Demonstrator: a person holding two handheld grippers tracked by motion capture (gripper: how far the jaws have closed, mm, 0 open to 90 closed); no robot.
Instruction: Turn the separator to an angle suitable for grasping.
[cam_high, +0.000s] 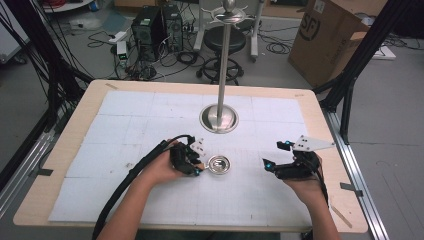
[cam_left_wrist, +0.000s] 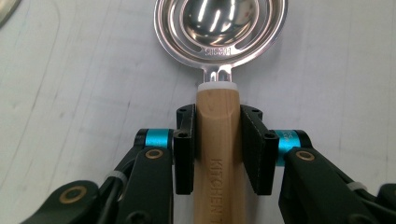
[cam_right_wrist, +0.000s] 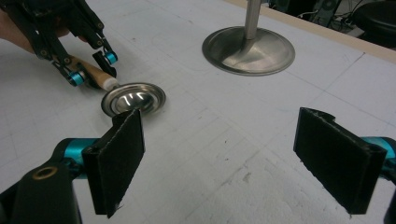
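White gridded mat (cam_high: 150, 125) covers wooden table (cam_high: 80, 120).

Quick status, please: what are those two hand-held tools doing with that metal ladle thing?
Left tool clamped on ladle handle. Right tool open, empty. Ladle bowl low over the mat. Stand beyond, nothing between.

From your left claw (cam_left_wrist: 218, 116) view, the scoop's (cam_left_wrist: 220, 29) bowl runs off the top edge, and its wooden handle (cam_left_wrist: 218, 140) leaves at the bottom, cutting the engraved lettering short after "KITCHEN". The stamped mark on the scoop's rim is too small to read. In your right claw (cam_right_wrist: 233, 158) view, the stand (cam_right_wrist: 248, 50) beyond the scoop loses its pole at the top edge. In the high view, your left hand (cam_high: 162, 167) hides the handle.
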